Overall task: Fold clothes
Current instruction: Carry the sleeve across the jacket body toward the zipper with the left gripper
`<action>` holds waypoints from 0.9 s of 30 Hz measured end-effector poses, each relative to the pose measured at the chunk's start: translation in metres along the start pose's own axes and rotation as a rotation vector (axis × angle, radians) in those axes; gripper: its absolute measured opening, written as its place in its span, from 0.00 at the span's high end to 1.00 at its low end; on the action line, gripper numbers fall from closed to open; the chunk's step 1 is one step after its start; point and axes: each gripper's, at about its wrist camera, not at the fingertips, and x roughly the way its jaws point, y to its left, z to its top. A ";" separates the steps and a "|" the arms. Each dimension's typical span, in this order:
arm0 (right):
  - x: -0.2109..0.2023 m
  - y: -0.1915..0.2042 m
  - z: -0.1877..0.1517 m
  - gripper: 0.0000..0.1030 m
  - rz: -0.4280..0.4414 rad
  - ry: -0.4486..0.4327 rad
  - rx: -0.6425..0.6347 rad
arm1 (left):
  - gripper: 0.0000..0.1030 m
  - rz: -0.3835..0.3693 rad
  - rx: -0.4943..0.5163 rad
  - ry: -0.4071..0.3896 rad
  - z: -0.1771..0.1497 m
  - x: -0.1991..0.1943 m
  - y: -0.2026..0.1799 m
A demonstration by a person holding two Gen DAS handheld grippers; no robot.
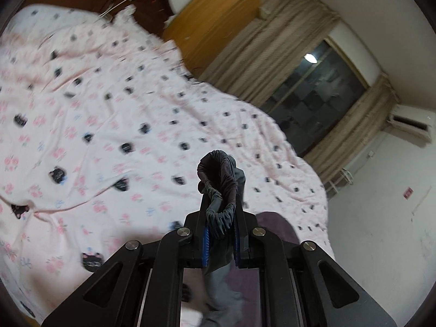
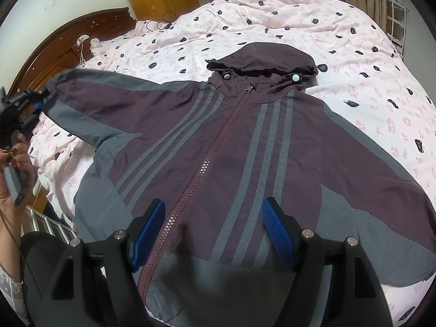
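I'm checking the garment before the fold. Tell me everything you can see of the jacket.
The maroon and grey hooded jacket lies front up on the pink patterned bedsheet, zipped, of thin windbreaker-like fabric, with grey stripes beside the zipper and two round hood toggles. One sleeve's elastic cuff is clamped in the left gripper and lifted off the bed. The open right gripper hovers over the hem.

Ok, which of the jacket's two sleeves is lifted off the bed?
The sleeve at the image-left of the right wrist view: the left gripper is shut on its elastic cuff and holds it up. The other sleeve lies flat on the bedsheet.
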 end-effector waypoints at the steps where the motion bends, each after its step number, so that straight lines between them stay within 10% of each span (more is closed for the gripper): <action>1: 0.000 -0.002 0.000 0.27 -0.002 0.000 0.004 | 0.89 -0.008 0.025 -0.003 -0.001 -0.002 -0.011; 15: -0.008 -0.042 0.001 0.27 -0.007 -0.004 0.116 | 0.89 -0.106 0.365 0.088 -0.078 -0.005 -0.142; 27: -0.010 -0.061 -0.003 0.27 -0.015 -0.003 0.156 | 0.90 -0.118 0.501 0.224 -0.145 0.006 -0.181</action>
